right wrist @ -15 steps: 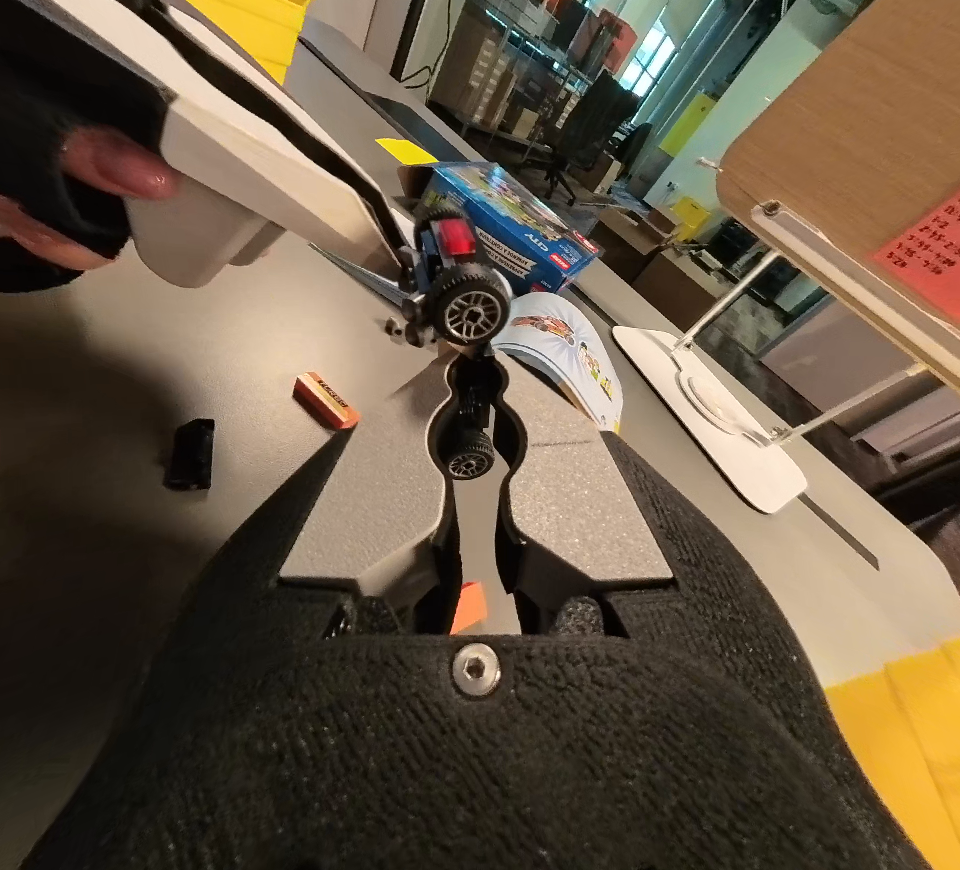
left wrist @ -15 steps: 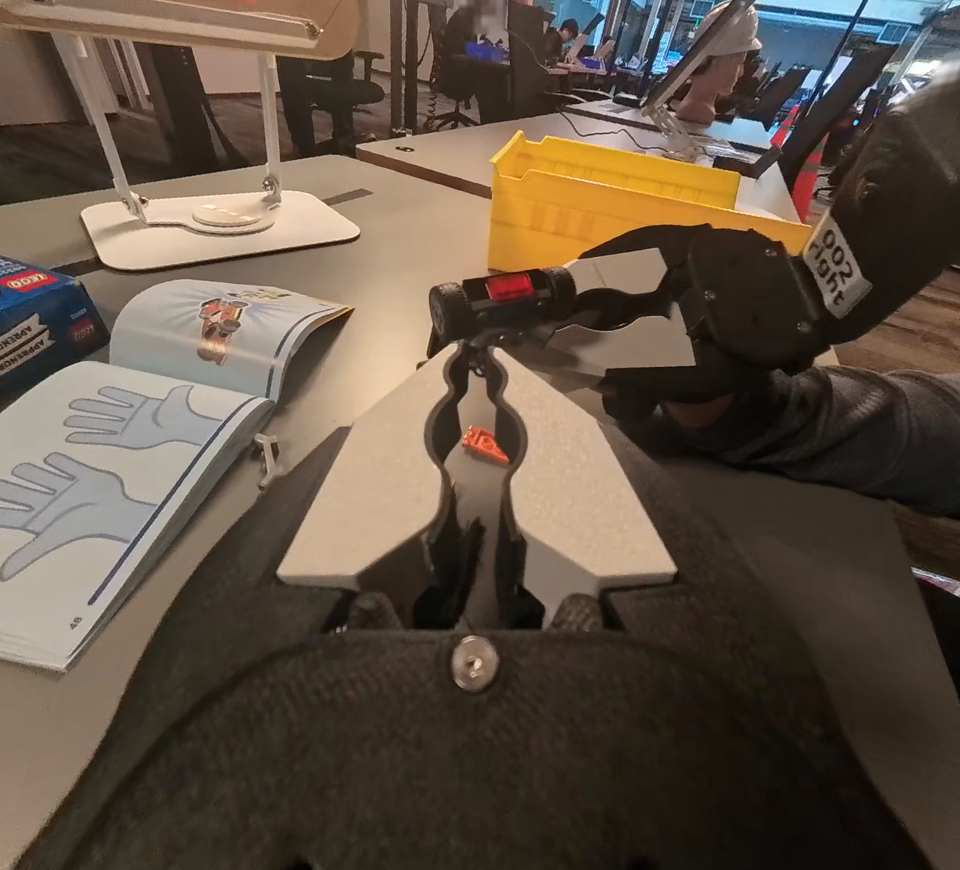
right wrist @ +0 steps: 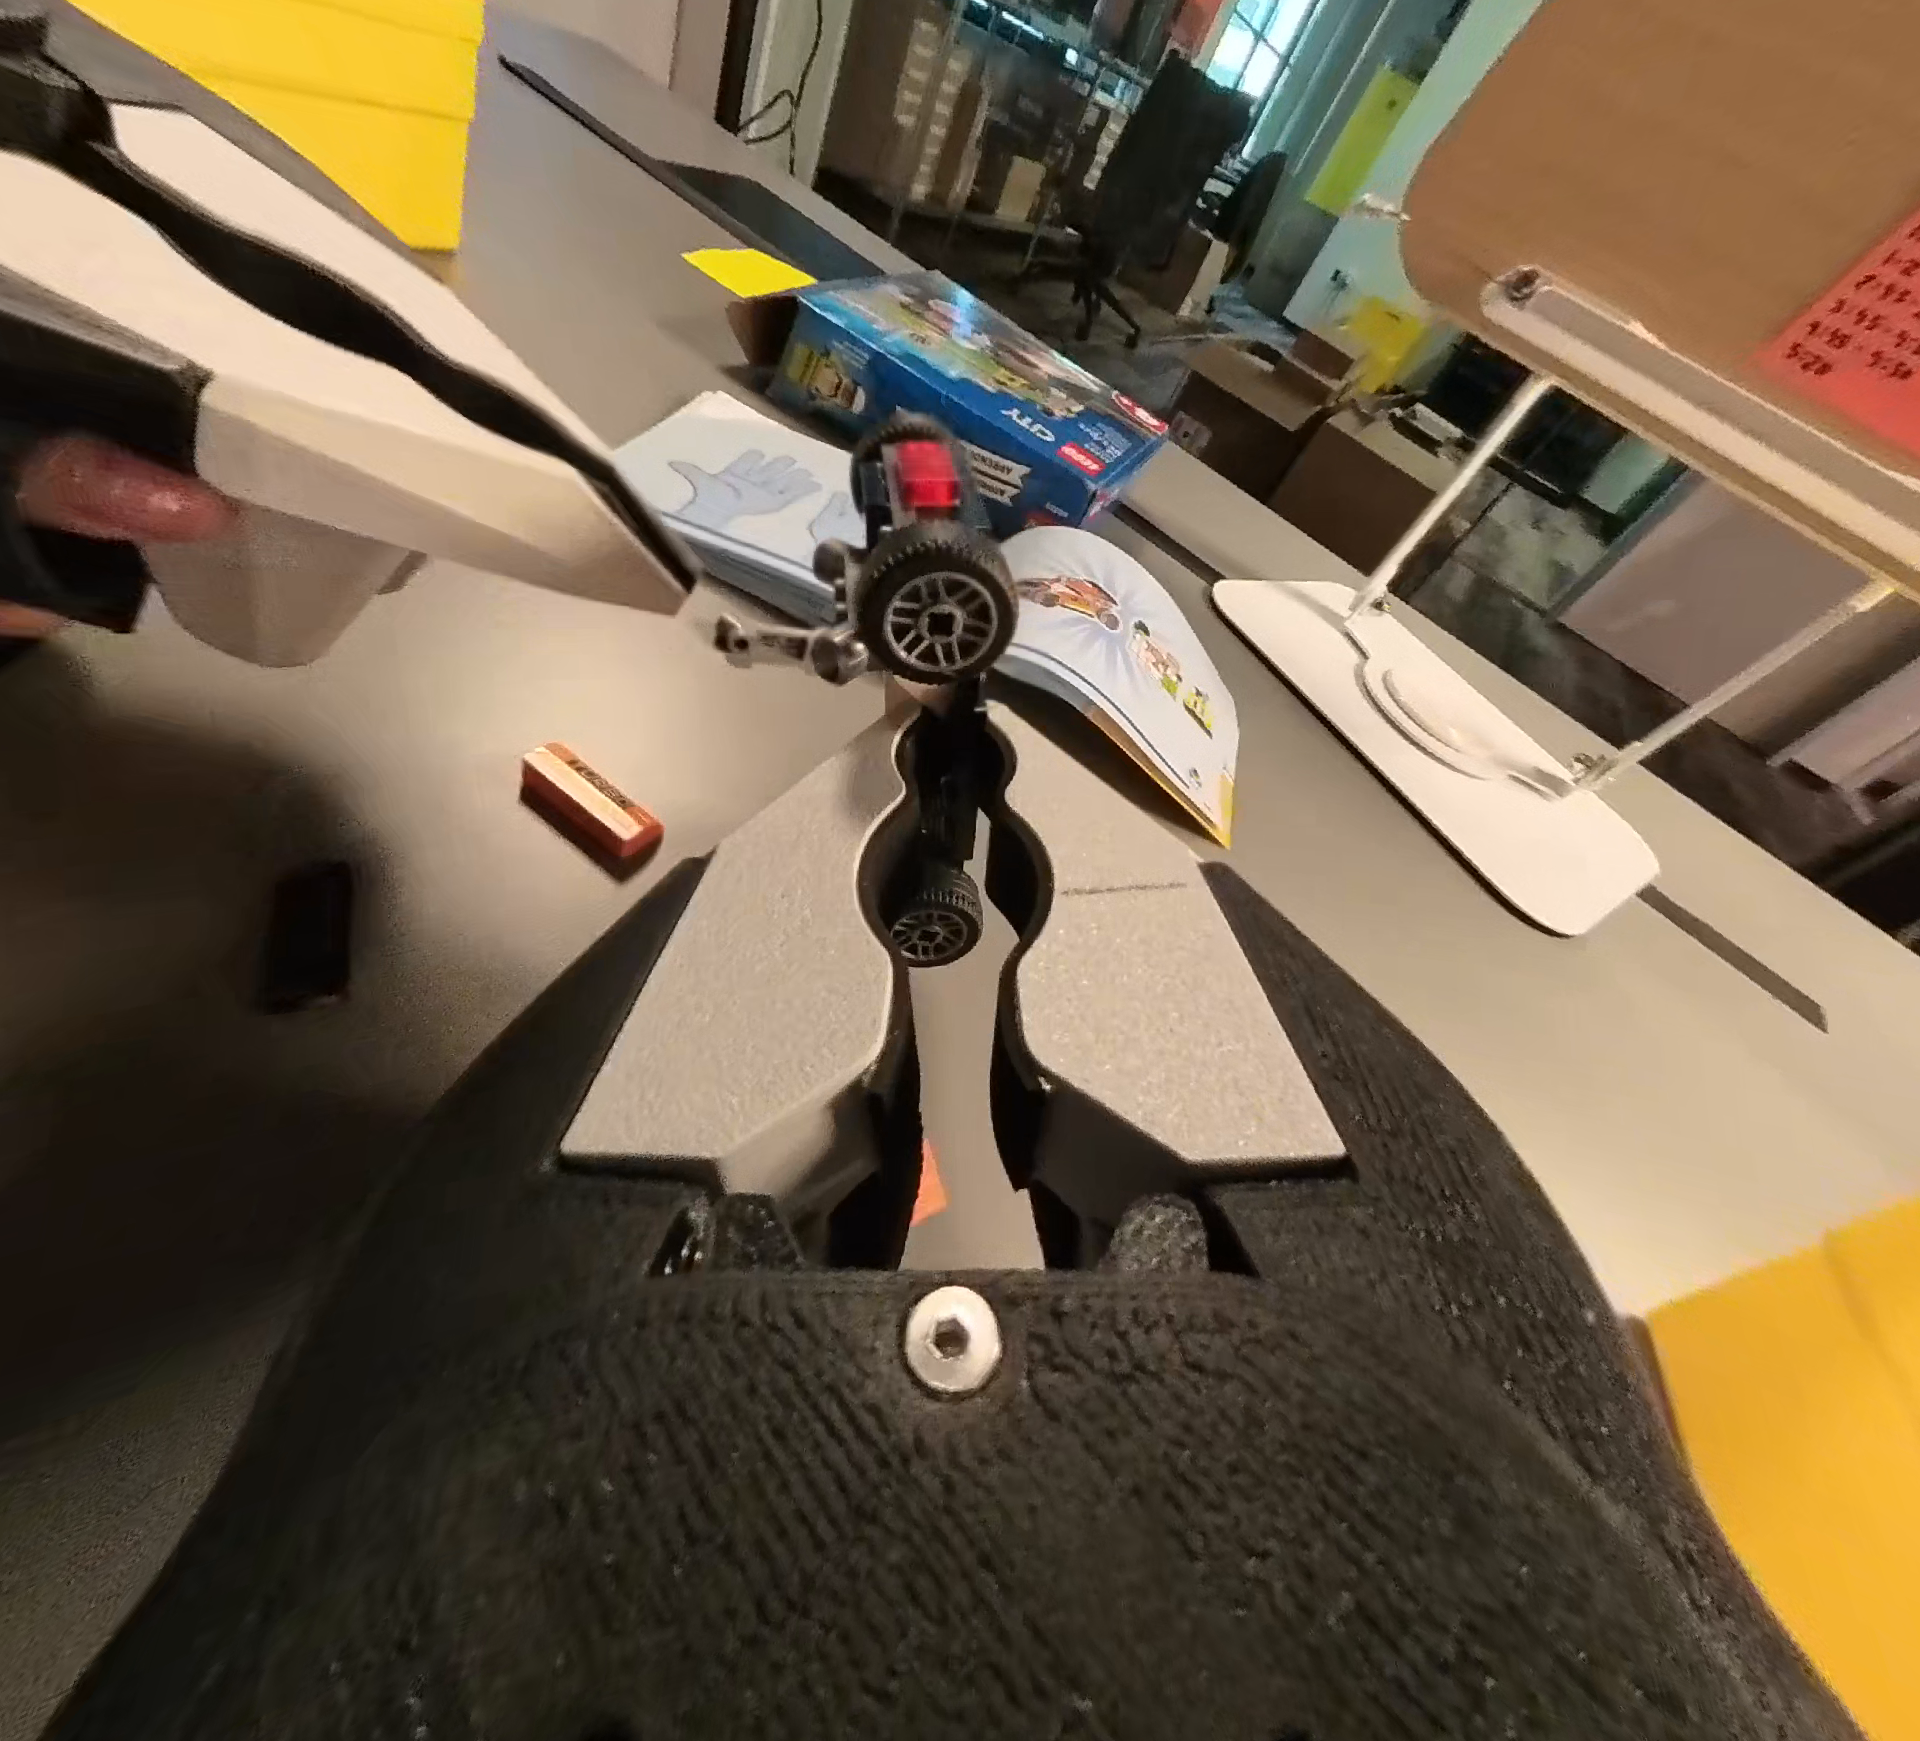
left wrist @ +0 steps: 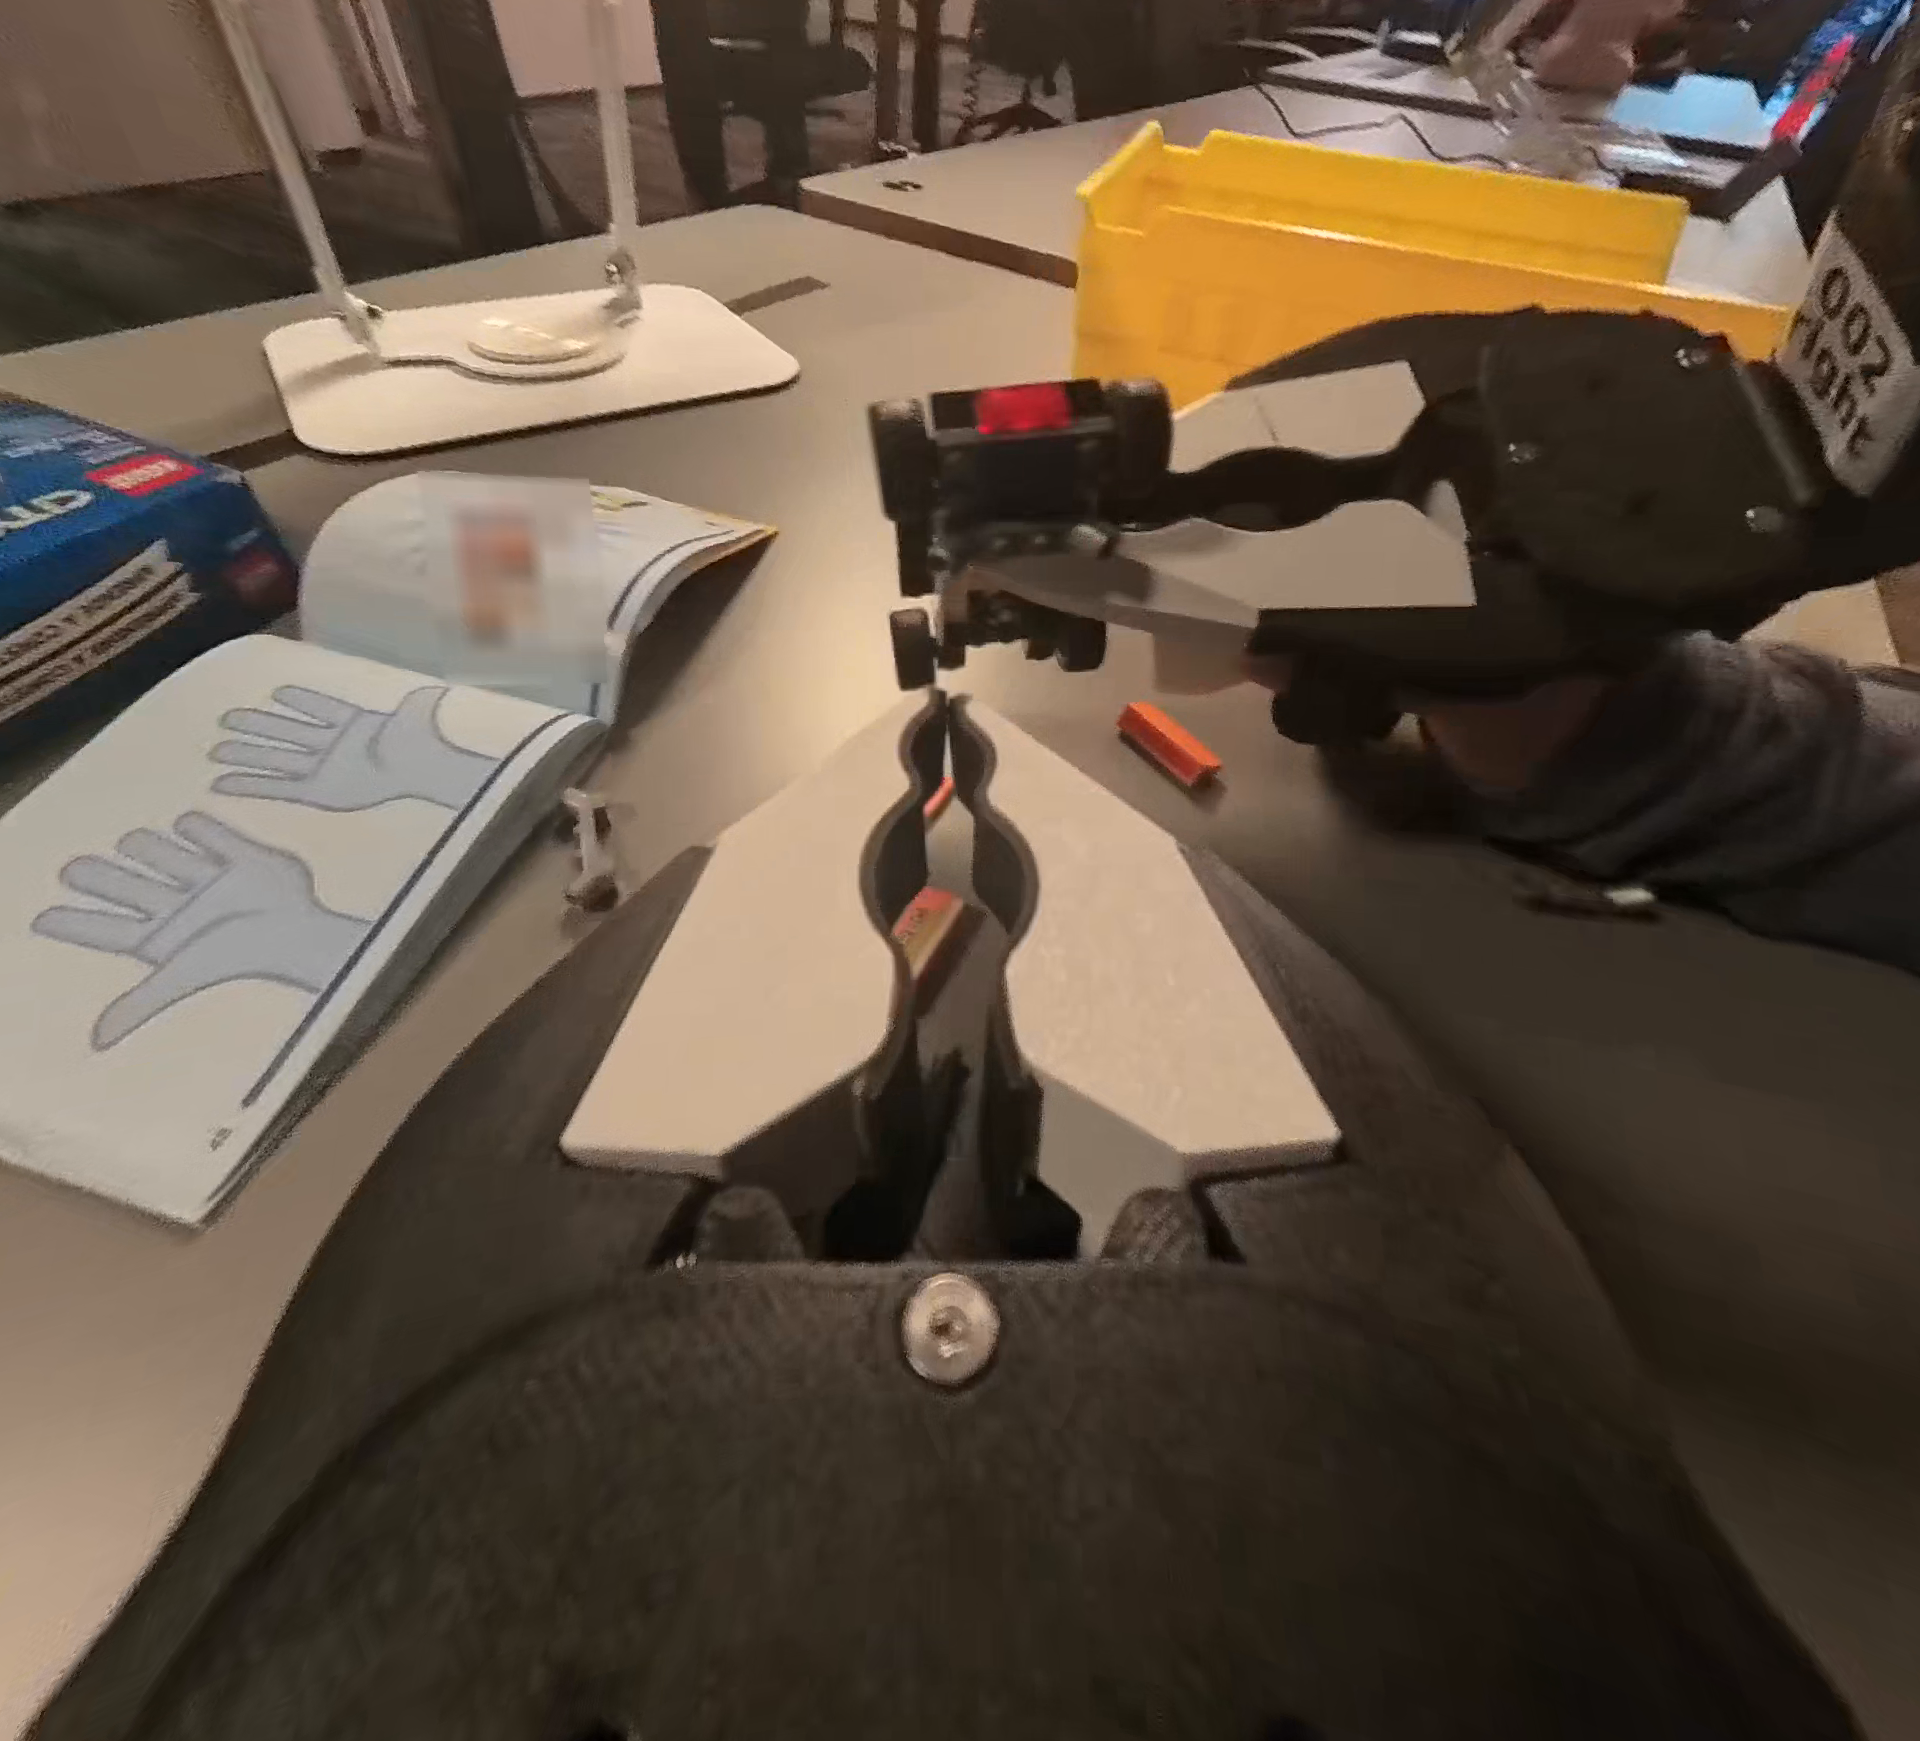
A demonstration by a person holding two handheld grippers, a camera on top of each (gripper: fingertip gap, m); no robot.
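Right gripper (right wrist: 951, 735) clamped on black toy car chassis (right wrist: 935, 590), held above grey table (left wrist: 727, 486). Left gripper (left wrist: 940, 715) closed, empty, tips just below small wheel (left wrist: 912, 661). Risk: bump could dislodge wheel; orange brick (left wrist: 1164, 744) lay near

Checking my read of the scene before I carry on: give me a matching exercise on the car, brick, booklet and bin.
Things:
1. car
2. brick
3. booklet
4. bin

States:
A. orange, loose on the table
B. yellow, at the table's far side
C. gripped in the right claw, off the table
D. lying open

Pairs: 1-C, 2-A, 3-D, 4-B
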